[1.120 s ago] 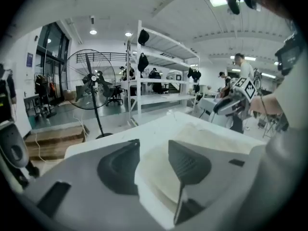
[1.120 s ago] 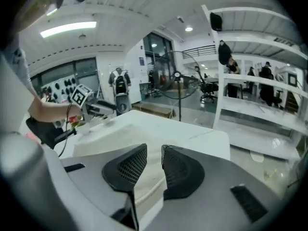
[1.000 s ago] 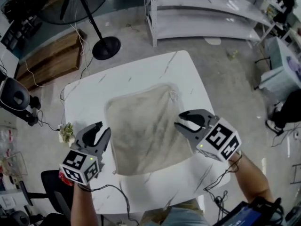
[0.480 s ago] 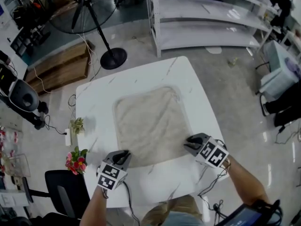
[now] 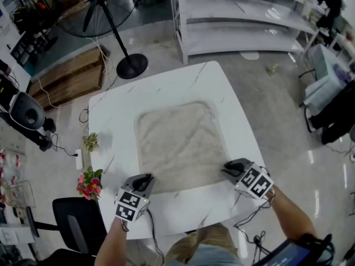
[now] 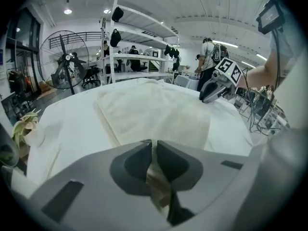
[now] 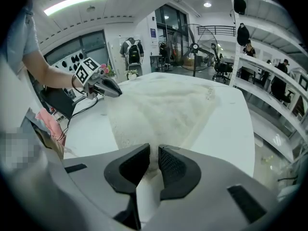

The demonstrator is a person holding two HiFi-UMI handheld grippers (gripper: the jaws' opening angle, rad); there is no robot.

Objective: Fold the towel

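A beige towel lies flat on the white marble table. My left gripper is at the towel's near left corner. In the left gripper view its jaws have just been closing and now pinch a bunched fold of the towel. My right gripper is at the near right corner. Its jaws have just been closing, with a narrow gap still between them. The towel's corner reaches in between the tips, and the pads do not visibly press on it.
A floor fan's stand and white shelving are beyond the table. Wooden boards lie at the far left. Pink flowers, a small plant and a black chair are by the table's left side.
Both grippers came down from above the table onto the towel's near corners. The left jaws went from open to shut on the corner. The right jaws have narrowed.
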